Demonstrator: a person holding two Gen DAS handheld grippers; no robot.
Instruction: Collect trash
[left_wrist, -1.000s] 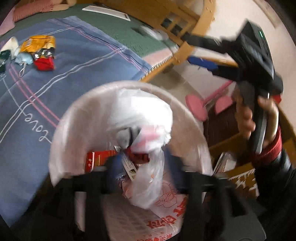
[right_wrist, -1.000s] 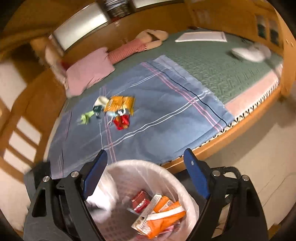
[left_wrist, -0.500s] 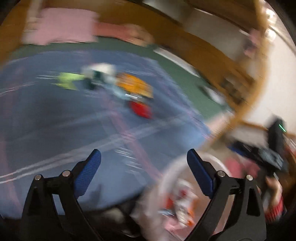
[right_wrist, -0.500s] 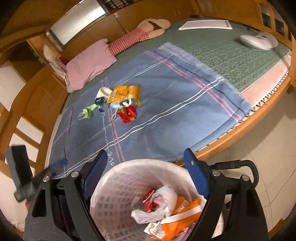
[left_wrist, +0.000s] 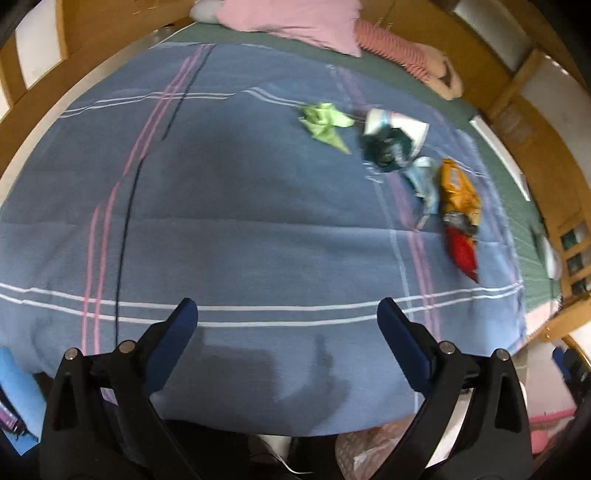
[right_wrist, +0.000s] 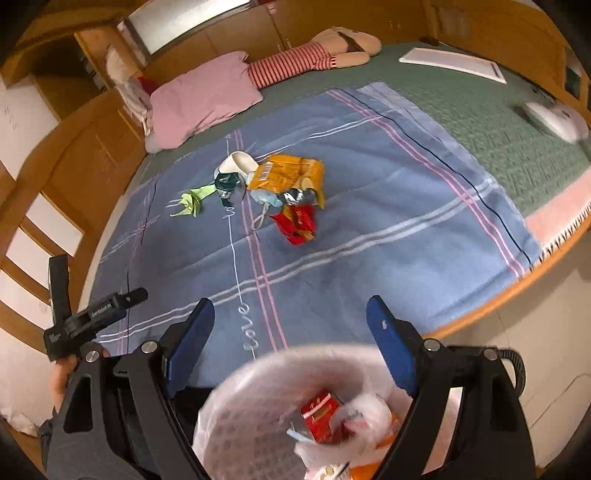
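A wooden-framed bed (right_wrist: 480, 325) fills both views, its green mattress cover (right_wrist: 480, 110) partly overlaid by a blue blanket (left_wrist: 240, 221) with pink and white stripes. A pink pillow (right_wrist: 203, 99) and a striped stuffed doll (right_wrist: 314, 59) lie at the head end. Below the right gripper (right_wrist: 288, 325), off the bed's near edge, stands a white mesh trash bin (right_wrist: 236, 417) lined with plastic and holding a red carton, a white bag and orange wrappers. The left gripper (left_wrist: 288, 321) hangs over the blanket's near part; its jaws have just been opening and now stand wide with nothing between them. The right gripper's jaws are also spread and empty. The remaining trash sits in a loose cluster mid-blanket: an orange snack bag (right_wrist: 288, 173), a red wrapper (right_wrist: 297, 223), a white paper cup (right_wrist: 236, 164), a dark teal crumple (left_wrist: 386, 149), a pale blue face mask (left_wrist: 423, 181), and crumpled green paper (left_wrist: 325, 123) slightly apart.
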